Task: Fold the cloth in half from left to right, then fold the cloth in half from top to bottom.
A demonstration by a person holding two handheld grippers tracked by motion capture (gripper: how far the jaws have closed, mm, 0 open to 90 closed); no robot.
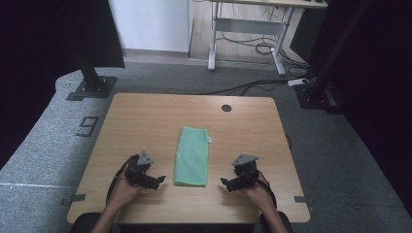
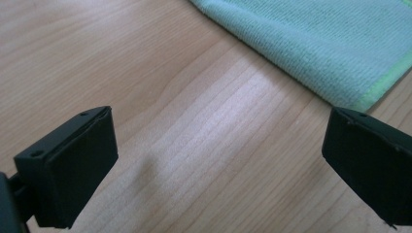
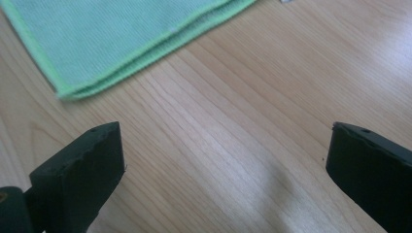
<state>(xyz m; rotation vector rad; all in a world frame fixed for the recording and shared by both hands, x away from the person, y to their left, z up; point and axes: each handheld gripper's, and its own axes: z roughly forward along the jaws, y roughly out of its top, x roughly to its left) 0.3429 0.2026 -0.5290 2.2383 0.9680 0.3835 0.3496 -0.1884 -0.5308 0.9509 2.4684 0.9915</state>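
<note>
A green cloth point(image 1: 192, 155) lies folded into a long strip in the middle of the wooden table point(image 1: 145, 116), its short end toward the person. My left gripper point(image 1: 159, 180) rests low over the table just left of the cloth's near end, jaws wide open with bare wood between them. The left gripper view has the cloth point(image 2: 320, 43) at the upper right. My right gripper point(image 1: 224, 183) is on the other side of the cloth's near end, also open and empty. The right gripper view shows the cloth's folded corner point(image 3: 111, 34) at the upper left.
A round black cable hole point(image 1: 226, 108) sits near the table's far edge. Black frame posts point(image 1: 90, 73) stand on the floor beyond the table's far corners. A white desk frame and loose cables point(image 1: 262, 46) are farther back.
</note>
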